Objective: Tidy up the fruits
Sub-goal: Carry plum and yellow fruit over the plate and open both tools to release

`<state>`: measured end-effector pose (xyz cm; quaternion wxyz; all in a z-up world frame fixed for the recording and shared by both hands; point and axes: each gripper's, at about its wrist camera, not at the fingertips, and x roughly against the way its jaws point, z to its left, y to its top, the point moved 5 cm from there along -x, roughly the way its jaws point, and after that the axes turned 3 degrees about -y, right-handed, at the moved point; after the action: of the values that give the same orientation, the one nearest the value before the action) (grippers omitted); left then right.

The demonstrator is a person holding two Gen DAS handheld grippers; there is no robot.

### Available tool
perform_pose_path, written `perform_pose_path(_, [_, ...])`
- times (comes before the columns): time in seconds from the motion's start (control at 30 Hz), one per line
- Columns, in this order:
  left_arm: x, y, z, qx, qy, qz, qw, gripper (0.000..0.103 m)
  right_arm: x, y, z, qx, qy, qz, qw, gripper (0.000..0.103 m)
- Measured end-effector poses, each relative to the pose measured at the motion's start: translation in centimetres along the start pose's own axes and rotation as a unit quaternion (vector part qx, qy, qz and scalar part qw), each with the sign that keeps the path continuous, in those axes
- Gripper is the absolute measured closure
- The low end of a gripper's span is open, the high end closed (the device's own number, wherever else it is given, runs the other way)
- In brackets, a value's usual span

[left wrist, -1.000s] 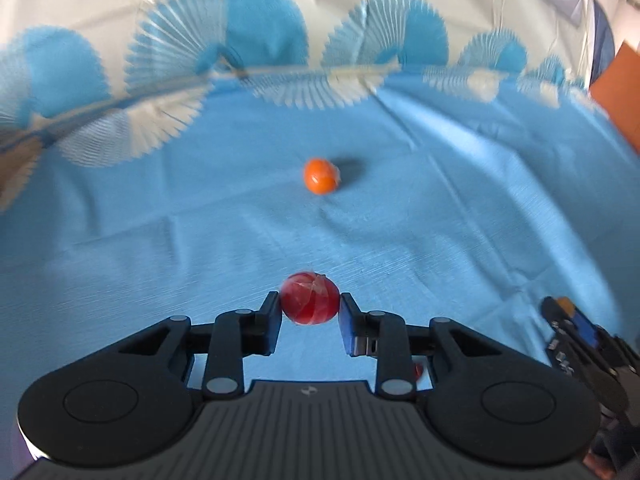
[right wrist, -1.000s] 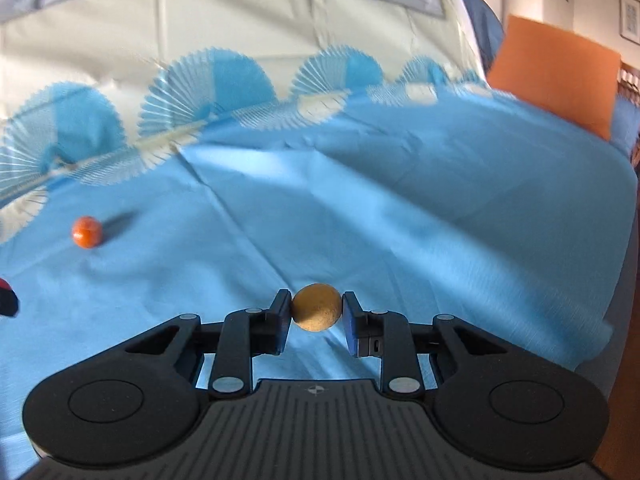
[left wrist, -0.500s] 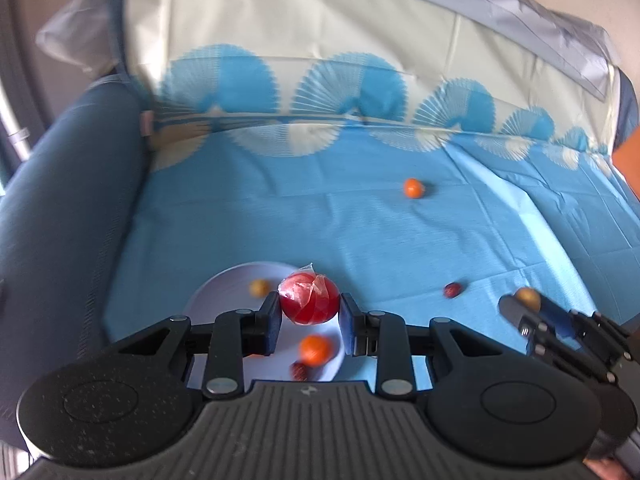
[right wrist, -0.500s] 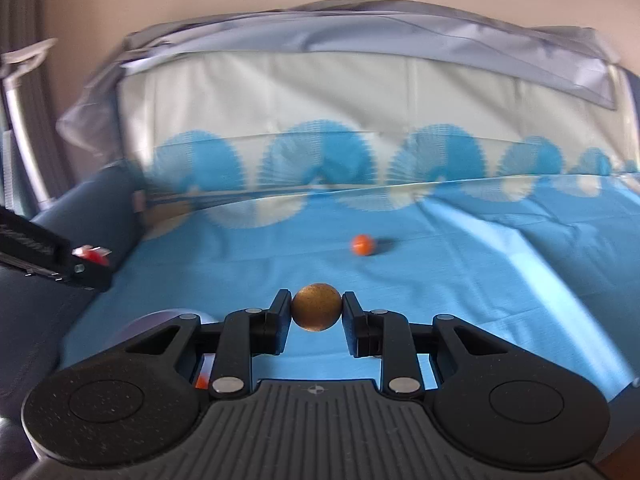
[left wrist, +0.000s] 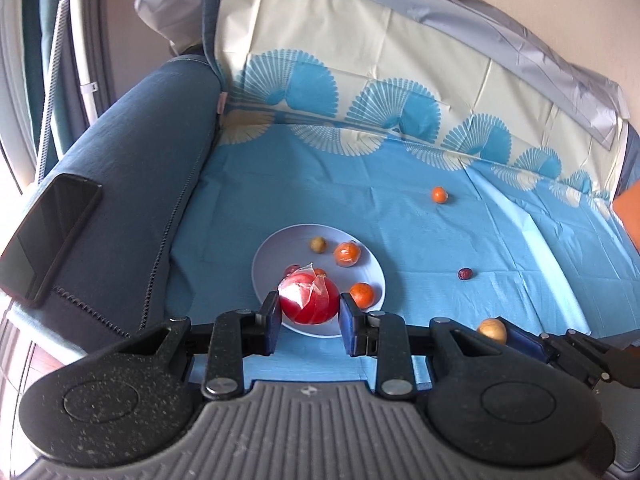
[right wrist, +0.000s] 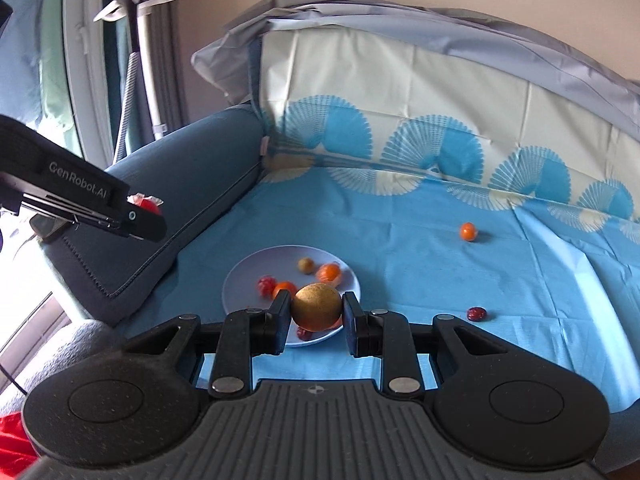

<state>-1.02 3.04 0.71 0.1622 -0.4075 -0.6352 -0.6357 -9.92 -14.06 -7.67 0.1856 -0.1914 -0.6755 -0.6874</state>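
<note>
My left gripper [left wrist: 308,314] is shut on a red fruit [left wrist: 306,300] wrapped in clear film, and holds it above the near part of a pale plate [left wrist: 276,254]. My right gripper [right wrist: 316,314] is shut on a round brown fruit [right wrist: 316,305], in front of the same plate [right wrist: 244,276]. On the plate lie two oranges [left wrist: 346,254], a small yellowish fruit [left wrist: 318,244] and a small red one [left wrist: 292,270]. An orange [left wrist: 439,195] and a dark red fruit [left wrist: 464,274] lie loose on the blue cloth [left wrist: 500,248], right of the plate.
The cloth covers a sofa seat and back. A dark blue armrest [left wrist: 132,184] rises left of the plate, with a black phone [left wrist: 44,236] on it. An orange cushion [left wrist: 628,216] sits at the far right. Each gripper shows at the edge of the other's view.
Both grippers have risen and swung left, each with its fruit still held. The plate, the armrest and the phone have come into view; the loose orange now lies farther off to the right.
</note>
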Motion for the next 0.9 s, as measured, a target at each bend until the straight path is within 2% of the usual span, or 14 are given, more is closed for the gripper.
perform_pose_path(0.43, [0.6, -0.3, 0.7, 0.013, -0.005, -0.009, 0.9999, 0.069, 0.7, -0.1, 1.1, 0.022, 0.002, 0.000, 1.000, 0.074])
perform_pose_path(0.9, [-2.7, 0.4, 0.8, 0.011, -0.003, 0.017, 0.9998, 0.069, -1.9, -0.1, 0.6, 0.012, -0.001, 0.020, 1.000, 0.074])
